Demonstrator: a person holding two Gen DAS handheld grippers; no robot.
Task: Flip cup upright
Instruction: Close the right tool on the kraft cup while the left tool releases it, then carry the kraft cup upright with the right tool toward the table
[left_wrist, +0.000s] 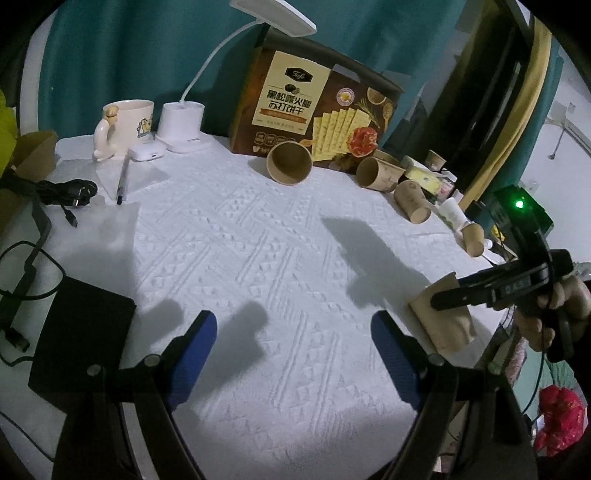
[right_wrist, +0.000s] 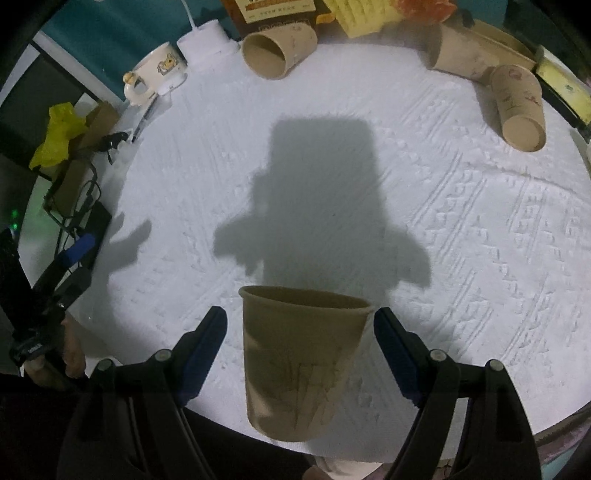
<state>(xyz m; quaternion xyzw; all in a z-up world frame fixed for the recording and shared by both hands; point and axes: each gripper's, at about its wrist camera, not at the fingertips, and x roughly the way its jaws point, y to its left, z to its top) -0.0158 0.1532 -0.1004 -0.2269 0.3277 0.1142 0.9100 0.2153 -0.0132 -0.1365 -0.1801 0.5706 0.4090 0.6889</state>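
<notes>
While untouched, cup (right_wrist: 303, 362) sits between right claw (right_wrist: 300, 354) pads.

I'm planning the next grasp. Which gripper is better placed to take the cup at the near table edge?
Right. The right gripper is open with the paper cup between its fingers, not gripped. The left gripper is open over bare tablecloth.

Left wrist view: low over the white-clothed bench (left_wrist: 280, 236), facing slantwise across toward the cracker box (left_wrist: 314, 110) and lamp base (left_wrist: 181, 123) at the far edge. Right wrist view: close above the near edge, tilted steeply down onto the brown cup (right_wrist: 299, 362). Shared by both: bench middle, fallen cups (left_wrist: 290, 162), mug (left_wrist: 129, 122), that same brown cup.
</notes>
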